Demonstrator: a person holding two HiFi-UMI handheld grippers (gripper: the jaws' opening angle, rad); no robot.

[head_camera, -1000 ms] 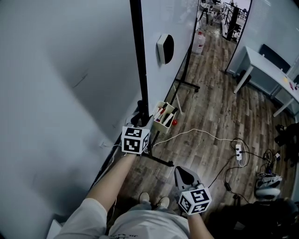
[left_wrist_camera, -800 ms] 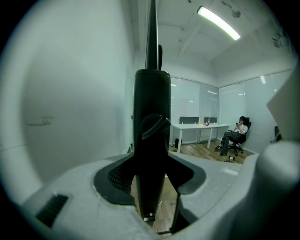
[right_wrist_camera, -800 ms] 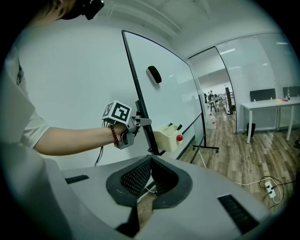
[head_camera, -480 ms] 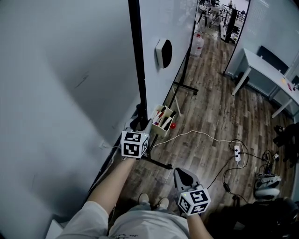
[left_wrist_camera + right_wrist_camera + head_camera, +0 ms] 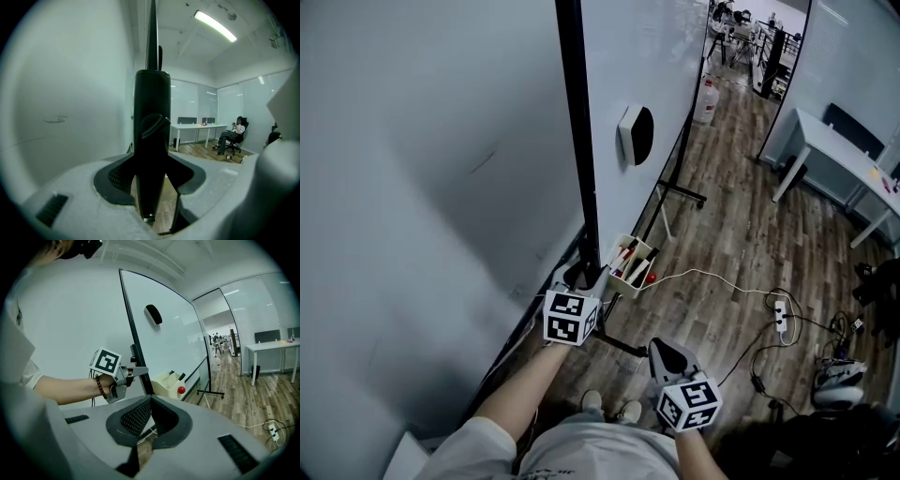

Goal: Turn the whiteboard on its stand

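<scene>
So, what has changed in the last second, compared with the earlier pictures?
The left gripper, shut on the whiteboard frame, has drawn that edge a little toward the person; the eraser and pen box came along. The right gripper stayed low, shut and empty.

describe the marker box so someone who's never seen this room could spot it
Find the large white whiteboard on its stand and follow its black upright post down to the bottom edge. Beside the post's foot is a small cream open-topped box of markers. It is the only container there, with a red ball at its side.
</scene>
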